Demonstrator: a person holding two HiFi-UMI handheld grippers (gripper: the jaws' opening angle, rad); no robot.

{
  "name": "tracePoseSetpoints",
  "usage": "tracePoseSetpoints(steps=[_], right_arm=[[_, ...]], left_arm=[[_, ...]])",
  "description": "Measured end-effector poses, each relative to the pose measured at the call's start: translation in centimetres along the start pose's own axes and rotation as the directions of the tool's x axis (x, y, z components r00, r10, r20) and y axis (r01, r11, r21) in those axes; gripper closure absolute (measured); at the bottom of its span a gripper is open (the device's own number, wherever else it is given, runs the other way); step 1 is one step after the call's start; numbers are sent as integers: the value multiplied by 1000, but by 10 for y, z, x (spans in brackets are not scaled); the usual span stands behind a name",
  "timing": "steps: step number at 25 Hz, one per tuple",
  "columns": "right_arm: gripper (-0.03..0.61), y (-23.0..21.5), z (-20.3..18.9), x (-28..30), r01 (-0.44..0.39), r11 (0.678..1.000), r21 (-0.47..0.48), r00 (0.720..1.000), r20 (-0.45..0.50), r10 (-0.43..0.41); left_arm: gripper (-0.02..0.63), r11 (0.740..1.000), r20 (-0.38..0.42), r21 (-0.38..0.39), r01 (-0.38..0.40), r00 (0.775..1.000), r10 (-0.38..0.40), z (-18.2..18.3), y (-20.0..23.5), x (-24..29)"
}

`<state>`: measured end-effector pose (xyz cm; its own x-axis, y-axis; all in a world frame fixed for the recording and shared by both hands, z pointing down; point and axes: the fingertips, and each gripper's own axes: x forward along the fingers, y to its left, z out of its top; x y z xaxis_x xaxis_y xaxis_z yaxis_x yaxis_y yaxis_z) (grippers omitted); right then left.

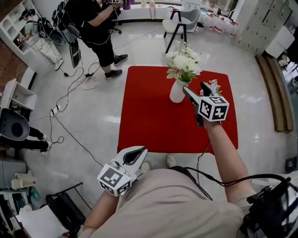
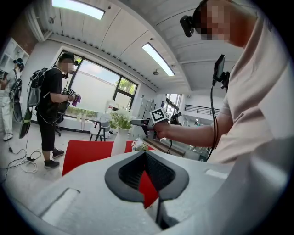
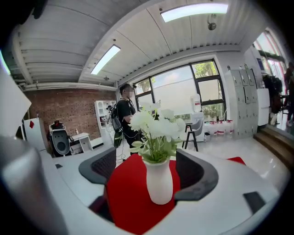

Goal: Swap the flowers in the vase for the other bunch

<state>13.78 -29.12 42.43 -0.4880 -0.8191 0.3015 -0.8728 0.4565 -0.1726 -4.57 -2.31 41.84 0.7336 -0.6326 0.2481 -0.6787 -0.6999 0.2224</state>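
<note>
Two sets of tongs showed. The right tongs (image 1: 193, 87) were released, jaws wide apart, just right of the white vase (image 1: 177, 92). The vase stood upright on the far right part of the red worktop (image 1: 149, 116), long axis vertical, flowers (image 1: 185, 62) pointing up. The left tongs (image 1: 142, 151) were clenched on nothing at the worktop's near edge.

The room is bright. Daylight comes in through the big far windows (image 3: 183, 89), and long white ceiling lamps (image 3: 195, 10) glow above. The shiny pale floor (image 1: 253, 100) shows white glare spots. Shadows are soft and faint. Both gripper views are round, with dark corners and bent edges. The white flowers (image 3: 154, 121) look a bit washed out.
</note>
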Motion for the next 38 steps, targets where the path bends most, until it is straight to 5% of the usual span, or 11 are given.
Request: tracePoseSetpoints(steps=[17, 21, 26, 38], right_arm=[[169, -40, 17, 92, -123, 991, 51, 992, 10, 123], [328, -37, 19, 88, -113, 993, 26, 993, 32, 112], [442, -33, 18, 87, -116, 993, 6, 992, 41, 116], [501, -37, 34, 80, -144, 990, 3, 987, 72, 143]], left_arm=[[606, 983, 1, -23, -181, 983, 182, 7, 12, 35], [606, 980, 8, -27, -195, 981, 195, 8, 13, 33], [606, 982, 9, -19, -188, 982, 188, 8, 15, 35], [606, 985, 10, -24, -170, 985, 170, 9, 16, 37]])
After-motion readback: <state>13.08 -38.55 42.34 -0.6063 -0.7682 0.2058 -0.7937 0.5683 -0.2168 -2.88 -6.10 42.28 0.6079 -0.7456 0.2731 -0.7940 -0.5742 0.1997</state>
